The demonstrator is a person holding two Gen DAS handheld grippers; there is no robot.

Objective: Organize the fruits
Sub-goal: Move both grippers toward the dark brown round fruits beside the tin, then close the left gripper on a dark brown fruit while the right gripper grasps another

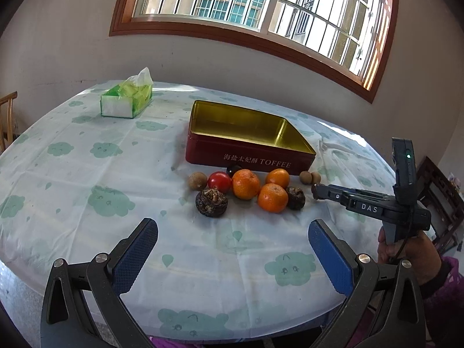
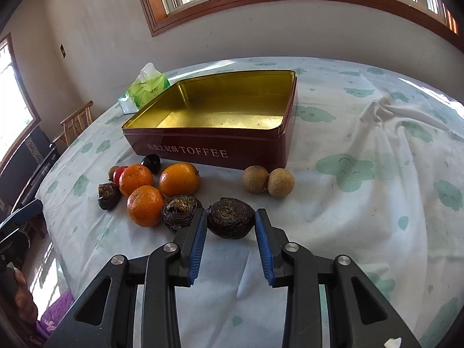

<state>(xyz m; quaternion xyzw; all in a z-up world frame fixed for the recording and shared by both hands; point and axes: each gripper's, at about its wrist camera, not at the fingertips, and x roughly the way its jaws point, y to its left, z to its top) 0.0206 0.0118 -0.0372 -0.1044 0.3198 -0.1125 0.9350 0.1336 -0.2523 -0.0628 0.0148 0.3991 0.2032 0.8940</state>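
Low centre of the right wrist view: water chestnut (image 2: 230, 217) sits between the right gripper's (image 2: 231, 226) blue pads, which look to touch its sides. Close gently, lift straight, clear the toffee tin (image 2: 208, 148) rim. Left gripper (image 1: 232, 246) spread, idle. Cloud-print tablecloth (image 2: 377, 232), rumpled at right; barred window (image 1: 261, 3) upper frame.

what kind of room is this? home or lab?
Most likely a home dining room. A round table under a cloud-print tablecloth, a tissue box, a wooden chair by the wall, and a wood-framed barred window facing other buildings all point to it.
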